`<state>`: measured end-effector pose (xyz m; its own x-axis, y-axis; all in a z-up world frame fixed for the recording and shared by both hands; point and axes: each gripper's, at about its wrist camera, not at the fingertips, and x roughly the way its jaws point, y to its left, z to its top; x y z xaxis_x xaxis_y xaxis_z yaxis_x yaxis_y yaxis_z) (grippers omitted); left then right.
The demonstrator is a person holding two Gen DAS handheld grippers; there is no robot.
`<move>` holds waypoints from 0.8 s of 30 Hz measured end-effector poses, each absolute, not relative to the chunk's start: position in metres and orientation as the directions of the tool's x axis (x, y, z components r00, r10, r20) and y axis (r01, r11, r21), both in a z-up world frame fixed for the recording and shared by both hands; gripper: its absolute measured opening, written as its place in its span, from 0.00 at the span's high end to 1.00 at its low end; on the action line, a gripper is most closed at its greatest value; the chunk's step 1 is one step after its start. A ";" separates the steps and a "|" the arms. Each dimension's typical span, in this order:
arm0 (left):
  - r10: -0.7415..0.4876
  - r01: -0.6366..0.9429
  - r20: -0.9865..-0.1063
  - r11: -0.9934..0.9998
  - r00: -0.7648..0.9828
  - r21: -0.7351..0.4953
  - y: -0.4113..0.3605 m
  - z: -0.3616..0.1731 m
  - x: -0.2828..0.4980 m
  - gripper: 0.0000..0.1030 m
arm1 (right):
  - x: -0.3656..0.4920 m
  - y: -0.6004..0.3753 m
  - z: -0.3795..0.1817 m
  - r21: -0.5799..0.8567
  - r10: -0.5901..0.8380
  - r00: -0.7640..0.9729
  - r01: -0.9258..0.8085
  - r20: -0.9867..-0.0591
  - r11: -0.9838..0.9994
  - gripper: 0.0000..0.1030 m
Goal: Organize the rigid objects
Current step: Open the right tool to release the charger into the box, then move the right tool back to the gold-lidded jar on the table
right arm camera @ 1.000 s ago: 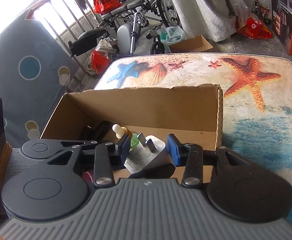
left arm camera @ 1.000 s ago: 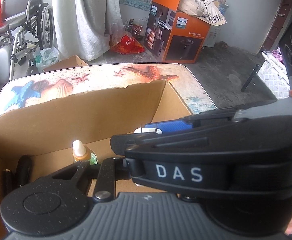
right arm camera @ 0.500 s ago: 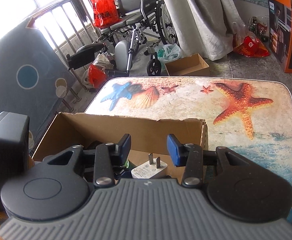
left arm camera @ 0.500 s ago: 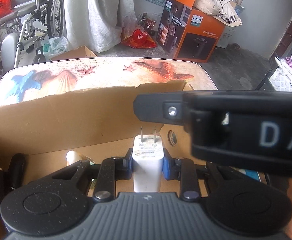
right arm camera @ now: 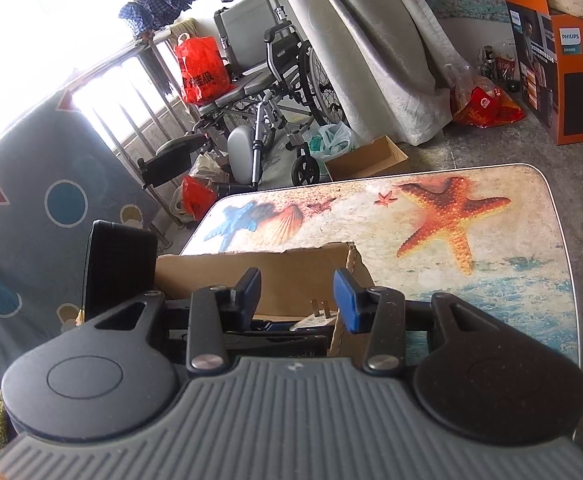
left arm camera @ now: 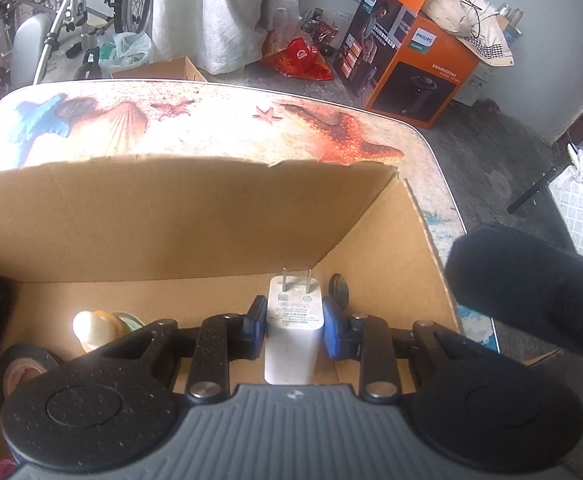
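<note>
My left hand-held gripper (left arm camera: 289, 322) clenched on charger (left arm camera: 294, 320), pads on flat sides mid-body, prongs fwd, over box (left arm camera: 171, 216). Light, stiff, slick plastic; keep off prongs. Right hand-held gripper (right arm camera: 297, 296) released, empty, charger below it.

Bright daylight, blown-out window (right arm camera: 91, 32) glare, soft focus, strong fisheye edge curvature.
</note>
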<state>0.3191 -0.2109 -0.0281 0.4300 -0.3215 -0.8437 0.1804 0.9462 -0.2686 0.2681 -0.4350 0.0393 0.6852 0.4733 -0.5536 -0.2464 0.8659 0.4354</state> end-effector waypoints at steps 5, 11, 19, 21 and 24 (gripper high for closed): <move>-0.355 0.165 -0.848 0.935 0.394 -0.315 -0.208 -0.031 0.315 0.69 | 0.255 -0.435 0.039 0.438 0.480 0.683 -0.253 -0.551 0.863 0.61; -0.380 0.130 -0.844 0.925 0.379 -0.358 -0.199 -0.029 0.307 0.58 | 0.245 -0.436 0.045 0.443 0.474 0.692 -0.243 -0.545 0.863 0.61; -0.422 0.213 -0.783 0.907 0.457 -0.364 -0.191 0.019 0.267 0.26 | 0.207 -0.451 0.062 0.487 0.474 0.735 -0.224 -0.484 0.844 0.61; -0.439 0.260 -0.757 0.898 0.485 -0.355 -0.189 0.035 0.249 0.22 | 0.188 -0.456 0.068 0.503 0.475 0.756 -0.224 -0.451 0.835 0.60; -0.468 0.338 -0.711 0.881 0.525 -0.330 -0.182 0.059 0.214 0.16 | 0.155 -0.463 0.077 0.523 0.472 0.787 -0.228 -0.397 0.821 0.60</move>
